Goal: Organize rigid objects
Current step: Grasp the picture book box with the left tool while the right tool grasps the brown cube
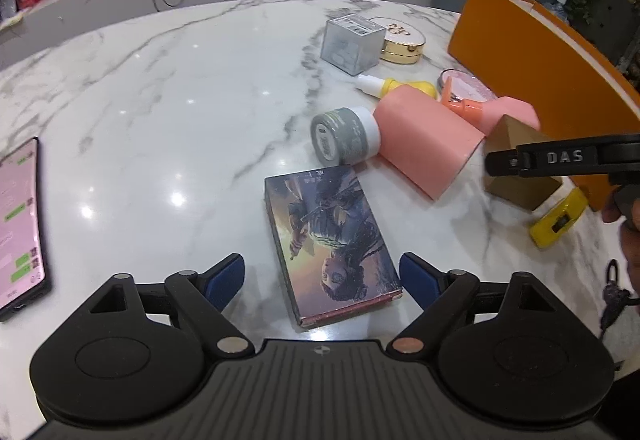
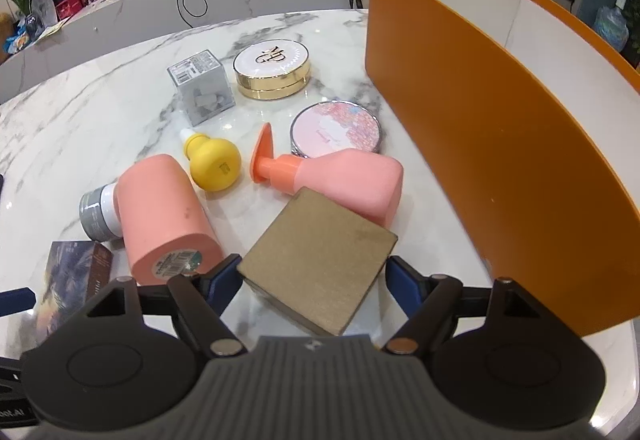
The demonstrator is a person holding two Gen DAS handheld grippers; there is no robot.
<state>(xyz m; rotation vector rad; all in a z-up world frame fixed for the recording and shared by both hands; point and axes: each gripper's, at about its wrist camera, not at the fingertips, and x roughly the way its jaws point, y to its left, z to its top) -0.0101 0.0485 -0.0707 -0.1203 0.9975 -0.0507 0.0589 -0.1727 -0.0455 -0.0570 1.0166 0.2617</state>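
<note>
Barely begun: the tall orange box (image 2: 500,143) at three o'clock looks unfilled, bottles and compacts litter the marble counter (image 1: 168,87), right tongs (image 2: 314,276) spread around the brown cardboard cube (image 2: 320,256), left tongs (image 1: 322,276) spread over the illustrated flat box (image 1: 330,236).

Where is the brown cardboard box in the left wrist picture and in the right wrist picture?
Left wrist: brown cardboard box at the right edge, partly hidden behind the right gripper.
Right wrist: low centre, between the open fingers of the right gripper.
Shared landmark: the pink pump bottle lies just beyond the box in both views.
</note>
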